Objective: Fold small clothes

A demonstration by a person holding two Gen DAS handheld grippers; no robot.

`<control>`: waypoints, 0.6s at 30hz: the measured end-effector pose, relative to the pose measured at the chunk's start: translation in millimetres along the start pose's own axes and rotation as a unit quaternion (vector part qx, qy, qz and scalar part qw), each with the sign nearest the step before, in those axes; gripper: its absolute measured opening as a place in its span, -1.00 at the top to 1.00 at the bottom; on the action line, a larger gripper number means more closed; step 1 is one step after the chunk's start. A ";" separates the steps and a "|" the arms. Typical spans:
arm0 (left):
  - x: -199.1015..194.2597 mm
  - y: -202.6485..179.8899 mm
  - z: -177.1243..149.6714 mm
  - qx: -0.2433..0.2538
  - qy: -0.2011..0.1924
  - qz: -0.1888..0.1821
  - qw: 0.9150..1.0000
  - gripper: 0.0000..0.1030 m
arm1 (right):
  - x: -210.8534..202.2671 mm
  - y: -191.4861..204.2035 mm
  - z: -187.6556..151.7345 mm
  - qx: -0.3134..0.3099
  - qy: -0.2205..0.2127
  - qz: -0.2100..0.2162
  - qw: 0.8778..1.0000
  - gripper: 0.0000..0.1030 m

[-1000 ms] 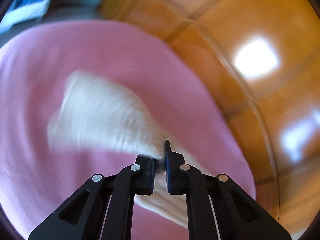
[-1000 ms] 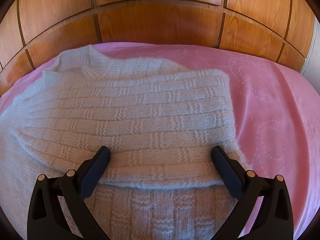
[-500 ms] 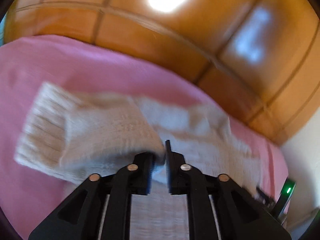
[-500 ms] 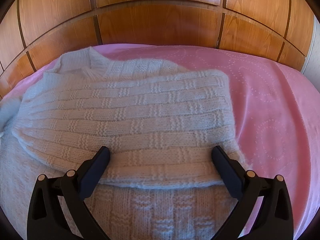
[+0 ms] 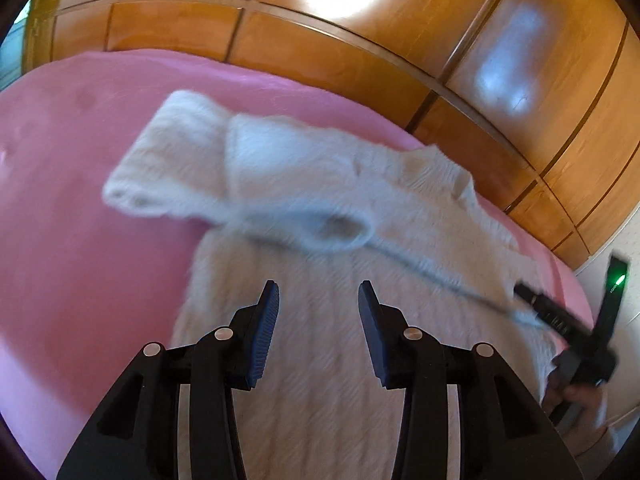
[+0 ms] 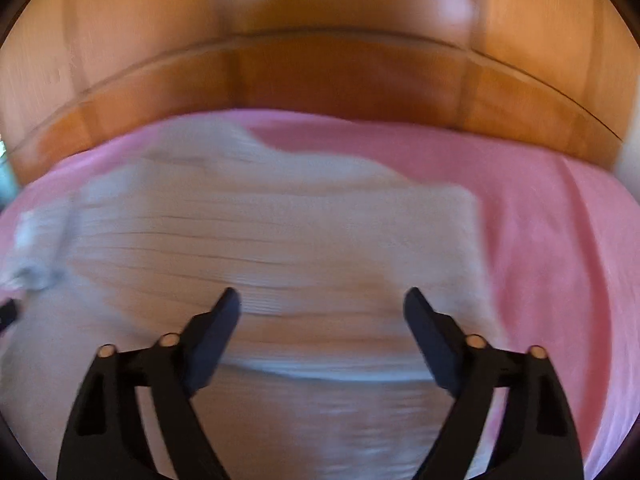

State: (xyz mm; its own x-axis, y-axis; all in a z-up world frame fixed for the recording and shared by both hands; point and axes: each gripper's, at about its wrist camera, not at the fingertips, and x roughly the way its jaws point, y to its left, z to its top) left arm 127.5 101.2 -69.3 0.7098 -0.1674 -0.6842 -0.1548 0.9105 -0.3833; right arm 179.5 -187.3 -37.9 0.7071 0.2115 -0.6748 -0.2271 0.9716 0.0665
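Two claws hover spread over a cream sweater [image 5: 320, 360] on the pink bed [image 5: 80, 260]; left claw [image 5: 318, 296] just released a sleeve, right claw [image 6: 322, 304] narrowing, both empty; squaring edges comes next.

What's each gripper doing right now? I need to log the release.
Left gripper: open, just been opening, holding nothing.
Right gripper: open, just been closing, gripping nothing.

1 sweater [image 5: 320, 208], 2 tongs [image 5: 318, 296]
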 end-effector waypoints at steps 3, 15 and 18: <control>-4.0 8.0 -9.9 -0.006 0.002 0.005 1.000 0.23 | -5.4 63.3 9.6 -0.074 -0.005 0.078 0.994 -0.35; 3.7 21.1 -23.3 0.001 -0.015 -0.009 1.000 0.22 | 55.2 237.5 15.3 -0.333 0.006 0.056 0.941 0.69; 4.1 21.9 -24.6 0.005 -0.020 -0.016 1.000 0.16 | 47.7 218.5 31.9 -0.260 -0.003 0.073 0.963 0.87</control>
State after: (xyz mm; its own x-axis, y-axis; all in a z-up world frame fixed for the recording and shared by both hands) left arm 110.1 111.1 -95.7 0.7406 -0.1813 -0.6470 -0.1257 0.9085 -0.3985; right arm 185.0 38.4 -32.1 0.6461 0.3437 -0.6815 -0.6281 0.7468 -0.2188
